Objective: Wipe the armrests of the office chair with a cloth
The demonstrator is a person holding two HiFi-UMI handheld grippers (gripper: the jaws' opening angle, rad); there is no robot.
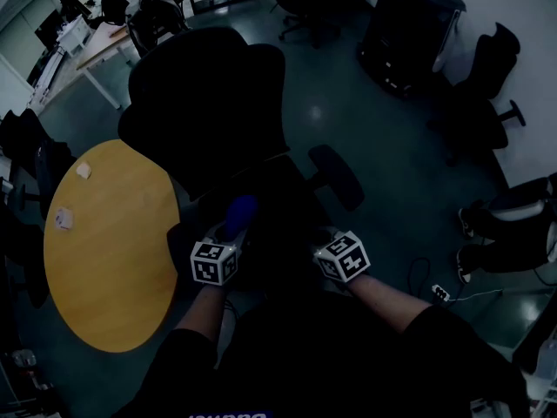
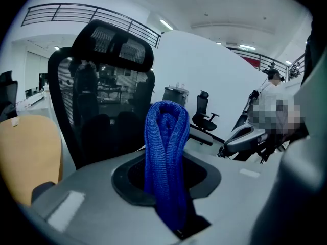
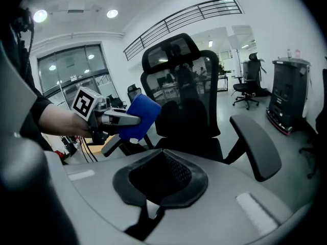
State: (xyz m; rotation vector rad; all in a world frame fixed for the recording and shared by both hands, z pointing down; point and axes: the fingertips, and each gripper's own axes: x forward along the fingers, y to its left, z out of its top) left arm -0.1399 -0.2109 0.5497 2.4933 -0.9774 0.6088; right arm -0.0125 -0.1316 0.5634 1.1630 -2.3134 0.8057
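Pinching a folded blue cloth (image 2: pixel 166 137) between its fingers, the left gripper (image 2: pixel 166 188) holds it upright, so that the fold stands as a narrow loop above the fingertips. In the head view the left gripper (image 1: pixel 233 231) is over the left side of the seat of a black chair (image 1: pixel 204 94). The cloth (image 1: pixel 241 212) points toward the backrest.

The right gripper (image 3: pixel 161 160) has its fingers pressed together with nothing between them. In the head view the right gripper (image 1: pixel 320 238) sits beside the left one, apart from it, above the front of the seat.

From the right gripper view, the left gripper (image 3: pixel 130 121) and the cloth (image 3: pixel 139 115) hang in the air in front of the chair's left edge. A slanted grey pad just below them looks like the left armrest (image 3: pixel 111 145); whether the cloth touches it cannot be told. The right armrest (image 3: pixel 255 144) juts out on the other side, well apart from the cloth and from both grippers. It shows in the head view as a dark pad (image 1: pixel 338 175) to the right of the seat.

A round yellow surface (image 1: pixel 104 259) stands just left of the chair, with two small pale items on it. A black cabinet (image 1: pixel 409 24) stands against the far wall.
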